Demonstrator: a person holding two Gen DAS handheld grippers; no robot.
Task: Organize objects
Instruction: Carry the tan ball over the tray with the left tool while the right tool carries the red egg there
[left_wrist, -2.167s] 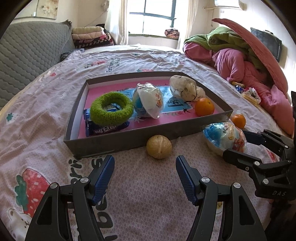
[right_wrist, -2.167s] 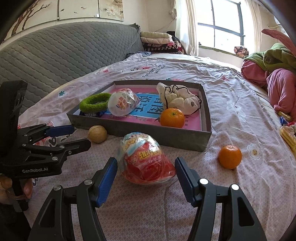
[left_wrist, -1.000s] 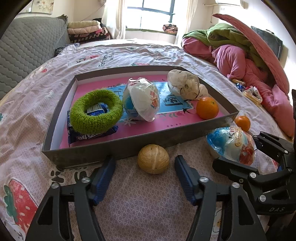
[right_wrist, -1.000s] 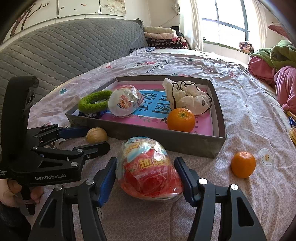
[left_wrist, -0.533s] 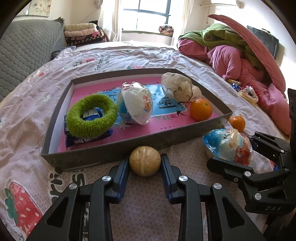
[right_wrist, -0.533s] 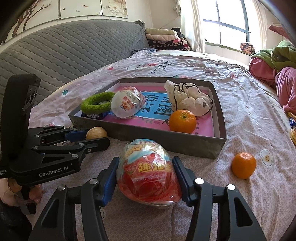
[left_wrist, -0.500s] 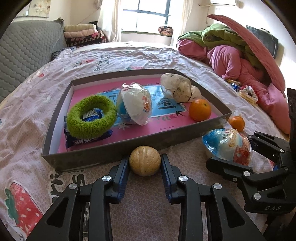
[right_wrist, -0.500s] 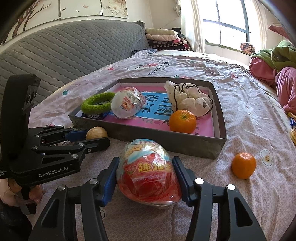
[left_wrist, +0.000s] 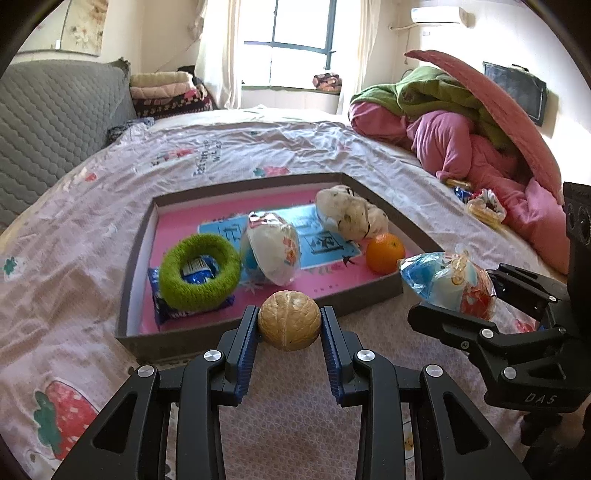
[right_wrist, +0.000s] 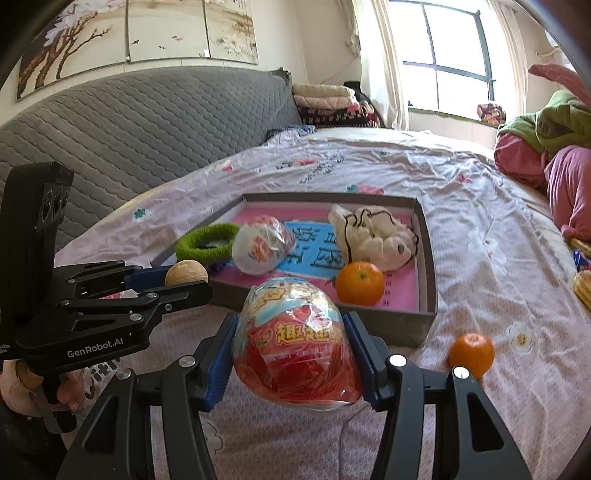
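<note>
My left gripper (left_wrist: 289, 314) is shut on a tan walnut (left_wrist: 289, 326), held just above the bedsheet in front of the grey tray (left_wrist: 236, 184). In the right wrist view the walnut (right_wrist: 185, 272) shows between the left gripper's (right_wrist: 184, 280) fingers. To its right, my right gripper (right_wrist: 291, 321) is shut on a red and blue wrapped toy egg (right_wrist: 295, 347) near the tray's front wall (right_wrist: 391, 325). The same egg (left_wrist: 448, 286) sits in the right gripper (left_wrist: 450, 295) in the left wrist view. Inside the tray lie a green ring (left_wrist: 199, 273), a white wrapped egg (left_wrist: 271, 253), a white plush (left_wrist: 349, 212) and an orange (left_wrist: 385, 253).
A loose orange (right_wrist: 471, 354) lies on the sheet right of the tray. A pile of pink and green bedding (left_wrist: 461, 122) fills the right side, with snack packets (left_wrist: 484, 206) at its foot. A grey quilted headboard (right_wrist: 147, 122) runs along the left. A hand (right_wrist: 22, 384) holds the left gripper's handle.
The left jaws closed on the walnut and lifted it off the sheet. The right jaws closed in on the wrapped egg and now press on it.
</note>
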